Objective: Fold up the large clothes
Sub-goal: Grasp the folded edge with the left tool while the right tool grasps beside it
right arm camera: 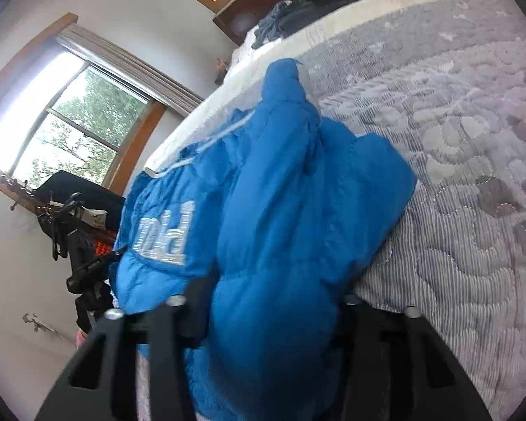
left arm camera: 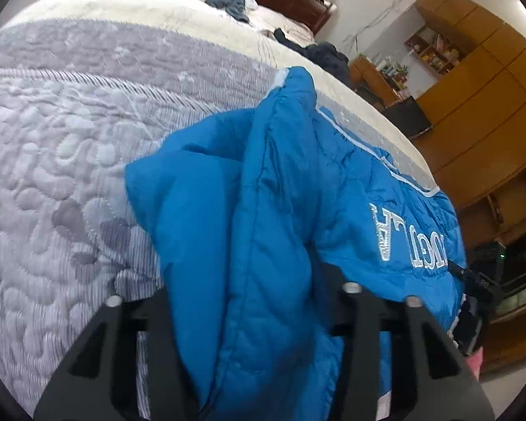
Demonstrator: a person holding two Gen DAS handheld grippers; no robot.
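Blue quilted jacket (left arm camera: 263, 217) lies at the edge of the bed (left arm camera: 70, 140), bunched, with part of it draped over the side. The left gripper (left arm camera: 256, 298) and right gripper (right arm camera: 263, 301) each have their jaws clamped on a thick fold of jacket fabric. Judged step: carrying a held portion across for a fold. The next move calls for moving both grippers together and laying the fold flat on the quilt.

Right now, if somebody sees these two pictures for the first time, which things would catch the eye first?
The bright blue padded jacket fills the middle of both views, bunched between the fingers of the left gripper and the right gripper. It lies at the edge of a bed with a grey quilted cover. White embroidered letters show on the jacket.
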